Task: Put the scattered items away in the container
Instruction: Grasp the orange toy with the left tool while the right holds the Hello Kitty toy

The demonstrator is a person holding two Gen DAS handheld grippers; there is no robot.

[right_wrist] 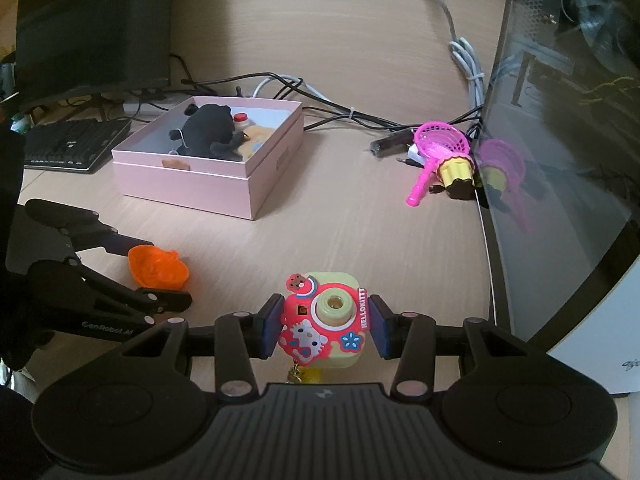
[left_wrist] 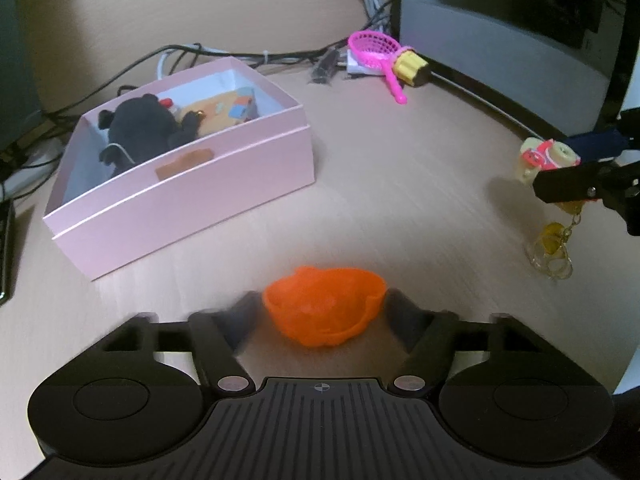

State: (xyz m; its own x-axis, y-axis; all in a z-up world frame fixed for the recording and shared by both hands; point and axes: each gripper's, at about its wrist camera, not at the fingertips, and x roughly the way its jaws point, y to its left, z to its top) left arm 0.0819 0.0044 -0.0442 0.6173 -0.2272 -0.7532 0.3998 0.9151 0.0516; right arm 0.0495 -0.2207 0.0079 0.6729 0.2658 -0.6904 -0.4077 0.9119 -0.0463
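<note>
A pink box [left_wrist: 224, 168] stands on the desk, also in the right wrist view [right_wrist: 188, 184]. It holds a black plush toy [left_wrist: 140, 128] and other small items. My left gripper [left_wrist: 322, 308] is shut on an orange cup-like toy [left_wrist: 324, 308], which also shows in the right wrist view [right_wrist: 158, 266]. My right gripper [right_wrist: 322, 324] is shut on a Hello Kitty toy camera [right_wrist: 324, 320] with a yellow keychain hanging below; it shows in the left wrist view [left_wrist: 548, 160] held above the desk. A pink toy net [right_wrist: 440, 148] and a yellow cupcake toy [right_wrist: 458, 172] lie at the back right.
A glass-sided computer case [right_wrist: 560, 160] stands on the right. Cables [right_wrist: 320, 112] run behind the box. A keyboard [right_wrist: 68, 144] and a dark monitor [right_wrist: 92, 28] are at the back left. Light wood desk [right_wrist: 340, 232] lies between the box and the grippers.
</note>
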